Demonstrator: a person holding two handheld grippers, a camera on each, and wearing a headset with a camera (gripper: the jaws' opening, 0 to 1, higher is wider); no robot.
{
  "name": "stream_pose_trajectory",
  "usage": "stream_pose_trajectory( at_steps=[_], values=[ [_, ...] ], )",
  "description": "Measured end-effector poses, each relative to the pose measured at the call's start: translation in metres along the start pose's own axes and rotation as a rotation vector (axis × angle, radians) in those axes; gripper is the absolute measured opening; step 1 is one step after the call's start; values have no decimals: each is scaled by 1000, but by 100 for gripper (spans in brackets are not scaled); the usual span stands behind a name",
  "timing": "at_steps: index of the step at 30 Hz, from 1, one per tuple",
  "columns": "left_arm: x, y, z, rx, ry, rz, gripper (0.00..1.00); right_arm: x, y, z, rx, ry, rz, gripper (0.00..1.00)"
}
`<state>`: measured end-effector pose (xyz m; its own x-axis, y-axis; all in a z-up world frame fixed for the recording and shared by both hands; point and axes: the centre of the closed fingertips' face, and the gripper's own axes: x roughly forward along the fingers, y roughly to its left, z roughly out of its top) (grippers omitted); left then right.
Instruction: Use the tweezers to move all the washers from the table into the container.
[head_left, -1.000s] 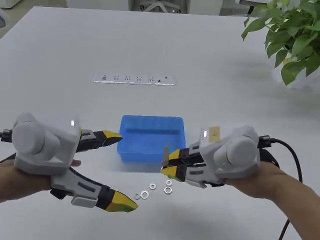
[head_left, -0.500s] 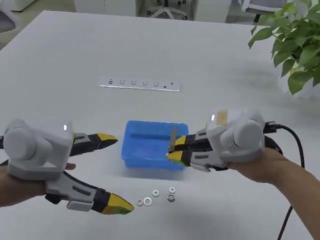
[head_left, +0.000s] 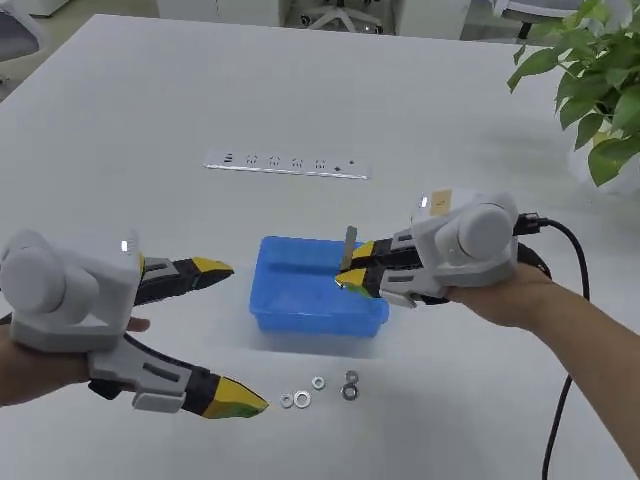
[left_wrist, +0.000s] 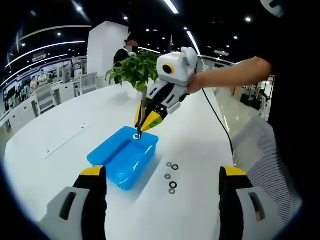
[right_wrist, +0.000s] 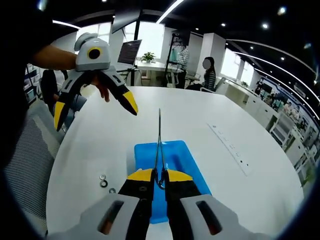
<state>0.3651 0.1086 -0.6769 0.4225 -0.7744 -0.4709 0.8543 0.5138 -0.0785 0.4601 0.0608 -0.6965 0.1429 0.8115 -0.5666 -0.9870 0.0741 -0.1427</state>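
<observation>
Several small metal washers (head_left: 318, 383) lie on the white table just in front of a blue container (head_left: 300, 310). My right gripper (head_left: 348, 280) is shut on thin steel tweezers (head_left: 349, 242) and hovers over the container's right half. In the left gripper view a small ring seems to sit at the lower tip of the tweezers (left_wrist: 141, 112), above the container (left_wrist: 120, 160). My left gripper (head_left: 230, 335) is wide open and empty, left of the washers. The right gripper view shows the tweezers (right_wrist: 159, 135) running along the shut gripper (right_wrist: 160, 175) over the container (right_wrist: 180, 152), with washers (right_wrist: 103, 180) to its left.
A white power strip (head_left: 287, 165) lies on the table beyond the container. A green plant (head_left: 600, 90) stands at the far right corner. A black cable (head_left: 570, 300) trails from the right gripper. Bare table surrounds the washers (left_wrist: 172, 185).
My right gripper has risen from beside the washers and moved back over the blue container with the tweezers. The left gripper has stayed open in about the same place.
</observation>
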Motion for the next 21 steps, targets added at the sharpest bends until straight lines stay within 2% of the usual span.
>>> stream_pose_trajectory(
  at_steps=[10, 21],
  values=[
    [0, 2, -1, -1, -3, -3, 98, 21, -8, -15, -1, 14, 25, 9],
    [3, 5, -2, -5, -2, -9, 96, 33, -11, -32, 22, 31, 55, 9]
  ],
)
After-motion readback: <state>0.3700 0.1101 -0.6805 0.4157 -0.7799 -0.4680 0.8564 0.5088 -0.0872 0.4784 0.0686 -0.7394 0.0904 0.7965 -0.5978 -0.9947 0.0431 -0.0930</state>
